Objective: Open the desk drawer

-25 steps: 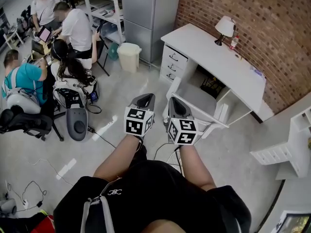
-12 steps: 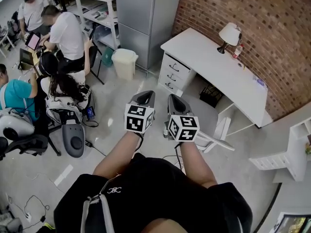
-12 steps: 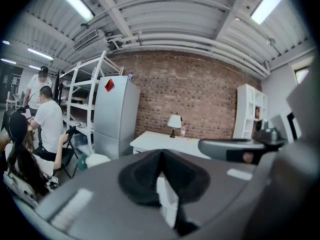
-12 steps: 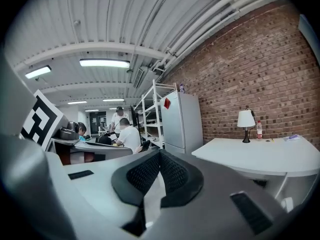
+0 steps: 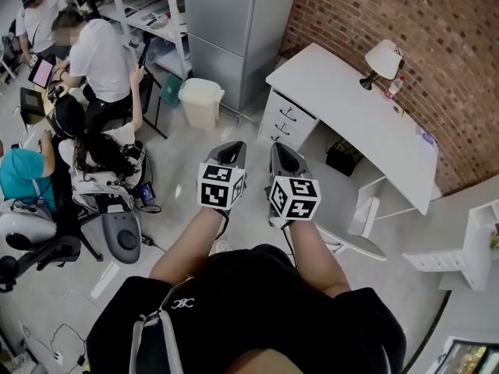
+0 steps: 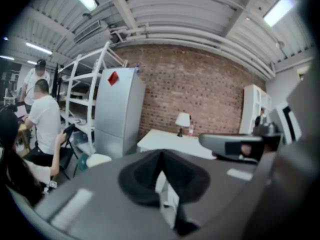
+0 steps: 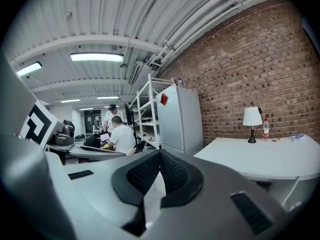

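Note:
The white desk [image 5: 355, 111] stands against the brick wall at the upper right of the head view. Its stack of three drawers [image 5: 282, 121] is at the desk's left end, all pushed in, each with a dark handle. I hold both grippers up in front of me, well short of the desk. My left gripper [image 5: 232, 153] and right gripper [image 5: 282, 154] are side by side, both shut on nothing. In the left gripper view the pads of the left gripper [image 6: 161, 155] meet, with the desk [image 6: 172, 143] far beyond. The right gripper [image 7: 160, 155] is likewise shut, with the desk [image 7: 260, 156] to its right.
A lamp [image 5: 382, 57] and a bottle [image 5: 395, 84] stand on the desk. A white chair [image 5: 362, 226] sits in front of it, a black basket [image 5: 341, 157] beneath. A cream bin [image 5: 200, 100] and a grey cabinet [image 5: 238, 29] stand left of the drawers. Seated people [image 5: 93, 53] are at far left.
The desk and chair have slid right and down in the head view as I turned and moved forward. Both grippers stay shut, side by side in front of me.

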A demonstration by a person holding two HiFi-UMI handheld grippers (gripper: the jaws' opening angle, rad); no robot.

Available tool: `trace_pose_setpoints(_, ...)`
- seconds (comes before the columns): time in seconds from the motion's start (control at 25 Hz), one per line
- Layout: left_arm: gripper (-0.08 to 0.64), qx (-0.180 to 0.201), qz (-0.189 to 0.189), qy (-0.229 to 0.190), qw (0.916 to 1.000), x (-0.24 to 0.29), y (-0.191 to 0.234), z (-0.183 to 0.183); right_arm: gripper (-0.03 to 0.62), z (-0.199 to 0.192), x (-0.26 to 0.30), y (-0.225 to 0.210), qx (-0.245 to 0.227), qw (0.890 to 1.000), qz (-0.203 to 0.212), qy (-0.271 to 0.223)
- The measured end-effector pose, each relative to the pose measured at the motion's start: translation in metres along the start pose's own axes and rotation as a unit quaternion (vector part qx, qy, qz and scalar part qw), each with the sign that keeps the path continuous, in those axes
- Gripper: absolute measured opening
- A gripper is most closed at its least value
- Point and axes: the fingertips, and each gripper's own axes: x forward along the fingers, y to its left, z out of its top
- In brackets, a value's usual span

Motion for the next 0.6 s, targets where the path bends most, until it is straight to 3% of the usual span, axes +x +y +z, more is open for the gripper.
trace_pose_setpoints(0.6, -0.002, -0.022, -0.001, 0.053, 0.9984, 0.084, 0.046, -0.021, -0.002, -0.042, 0.12, -0.122, -0.074, 0.989, -0.109, 0.062)
